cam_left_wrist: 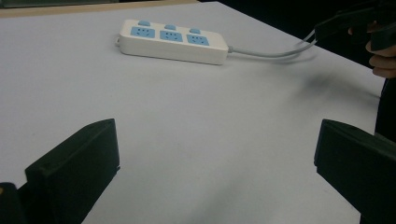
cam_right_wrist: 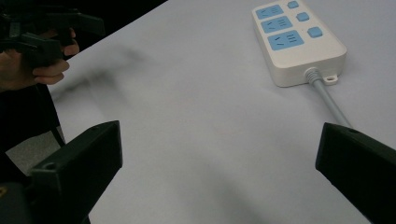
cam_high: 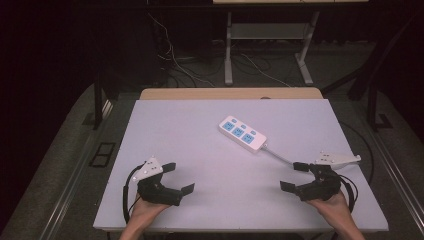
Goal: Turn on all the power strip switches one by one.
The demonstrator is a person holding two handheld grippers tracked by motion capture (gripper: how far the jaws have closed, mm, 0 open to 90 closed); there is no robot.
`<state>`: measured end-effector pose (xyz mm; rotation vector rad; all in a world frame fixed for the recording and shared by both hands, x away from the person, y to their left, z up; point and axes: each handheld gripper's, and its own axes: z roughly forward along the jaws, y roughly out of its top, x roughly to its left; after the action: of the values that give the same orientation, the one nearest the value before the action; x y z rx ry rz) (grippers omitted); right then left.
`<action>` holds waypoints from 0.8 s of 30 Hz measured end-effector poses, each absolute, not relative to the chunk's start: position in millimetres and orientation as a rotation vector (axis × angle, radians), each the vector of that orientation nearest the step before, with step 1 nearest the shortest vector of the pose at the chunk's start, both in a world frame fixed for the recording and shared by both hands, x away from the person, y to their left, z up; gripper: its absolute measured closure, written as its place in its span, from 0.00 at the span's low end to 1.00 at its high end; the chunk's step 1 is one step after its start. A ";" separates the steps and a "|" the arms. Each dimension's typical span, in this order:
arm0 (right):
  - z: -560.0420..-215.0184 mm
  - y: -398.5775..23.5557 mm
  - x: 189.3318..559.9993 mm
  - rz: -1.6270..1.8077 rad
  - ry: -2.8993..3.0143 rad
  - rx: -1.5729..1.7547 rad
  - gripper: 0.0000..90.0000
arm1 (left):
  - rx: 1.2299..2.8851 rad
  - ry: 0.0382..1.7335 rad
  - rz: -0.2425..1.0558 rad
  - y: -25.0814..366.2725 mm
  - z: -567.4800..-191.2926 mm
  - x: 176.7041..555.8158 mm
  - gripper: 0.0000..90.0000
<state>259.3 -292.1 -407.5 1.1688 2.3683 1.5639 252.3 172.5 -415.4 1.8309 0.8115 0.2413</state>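
A white power strip with three blue sockets and blue switches lies right of the table's middle, set at a slant. Its grey cable runs toward the right gripper. The strip lies far ahead in the left gripper view, and the strip sits at upper right in the right gripper view. My left gripper rests near the front left edge, open and holding nothing. My right gripper sits near the front right edge, open and holding nothing, with the cable passing beside its right jaw.
The table has a white top with a wooden strip along its far edge. Behind it stand a metal frame and loose cables on a dark floor. A floor socket plate lies left of the table.
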 end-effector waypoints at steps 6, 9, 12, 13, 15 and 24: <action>-407.8 -293.5 259.6 1.564 2.370 1.175 0.00 | 1.845 0.807 0.233 171.8 -416.8 253.5 0.00; -407.6 -294.4 259.0 1.561 2.378 1.177 0.00 | 1.844 0.808 0.231 171.7 -417.1 253.7 0.00; -407.5 -296.2 258.6 1.562 2.379 1.181 0.00 | 1.845 0.808 0.230 172.6 -417.1 254.3 0.00; -407.5 -297.0 258.4 1.563 2.378 1.187 0.00 | 1.845 0.808 0.228 172.9 -417.1 254.5 0.00; -407.6 -298.3 258.2 1.565 2.376 1.191 0.00 | 1.845 0.811 0.224 173.4 -417.5 254.8 0.00; -408.3 -296.8 259.3 1.543 2.410 1.194 0.00 | 1.848 0.821 0.218 173.7 -418.7 254.9 0.00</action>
<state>259.3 -296.8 -408.3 1.1937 2.4100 1.5433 254.9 173.7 -418.7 1.8485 0.8213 0.2177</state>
